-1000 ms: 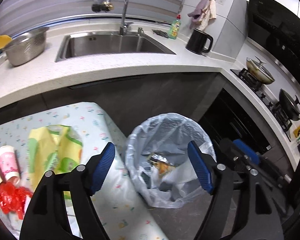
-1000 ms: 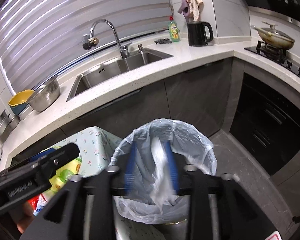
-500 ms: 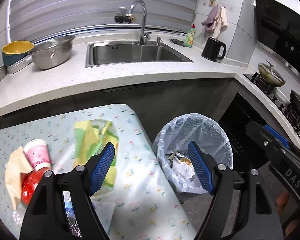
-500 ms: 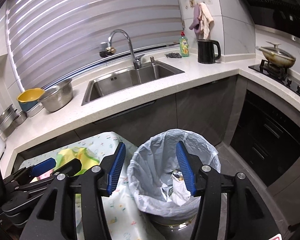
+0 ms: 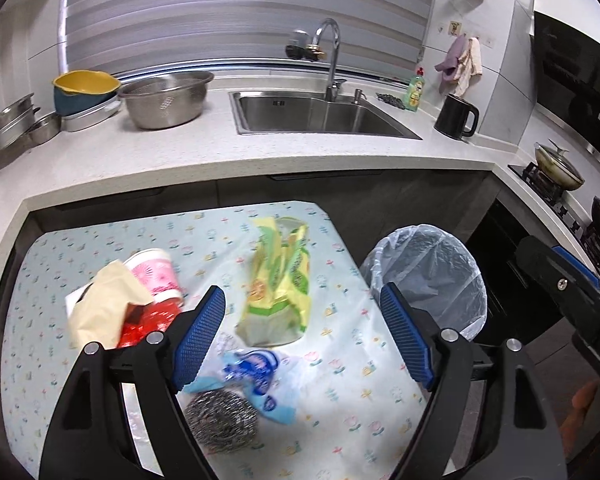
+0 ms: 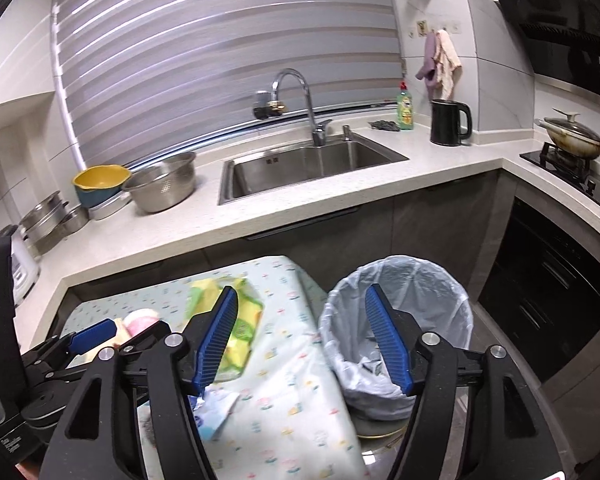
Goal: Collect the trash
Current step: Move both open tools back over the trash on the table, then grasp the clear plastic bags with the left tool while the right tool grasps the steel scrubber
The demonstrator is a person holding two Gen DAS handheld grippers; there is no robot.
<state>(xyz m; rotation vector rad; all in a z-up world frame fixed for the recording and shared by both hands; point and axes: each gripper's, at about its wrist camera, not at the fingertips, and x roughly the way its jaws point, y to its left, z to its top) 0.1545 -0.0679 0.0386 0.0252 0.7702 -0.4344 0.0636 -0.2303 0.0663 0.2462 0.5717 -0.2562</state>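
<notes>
My left gripper (image 5: 300, 296) hangs over the flowered table (image 5: 364, 360), its jaws opening with nothing between them. Below it lie a yellow-green snack bag (image 5: 280, 280), a blue-and-white wrapper (image 5: 256, 368) and a steel scourer (image 5: 222, 416). To the left are a pink paper cup (image 5: 156, 272), a tan paper bag (image 5: 104, 308) and a red wrapper (image 5: 148, 320). My right gripper (image 6: 300, 292) is empty too, jaws opening, above the gap between the table edge and the lined trash bin (image 6: 396, 280). Crumpled trash (image 6: 372, 364) lies in the bin.
The bin (image 5: 428, 276) stands on the floor right of the table, in front of dark cabinets. Behind runs a white counter (image 5: 180, 160) with a sink (image 5: 320, 116), a steel colander (image 5: 164, 100), a yellow bowl and a black kettle (image 5: 456, 116). A stove with pans is at the right.
The right gripper was shut on a white scrap over the bin; it let go, and the scrap now lies in the bin. Both grippers drew back and left towards the table.
</notes>
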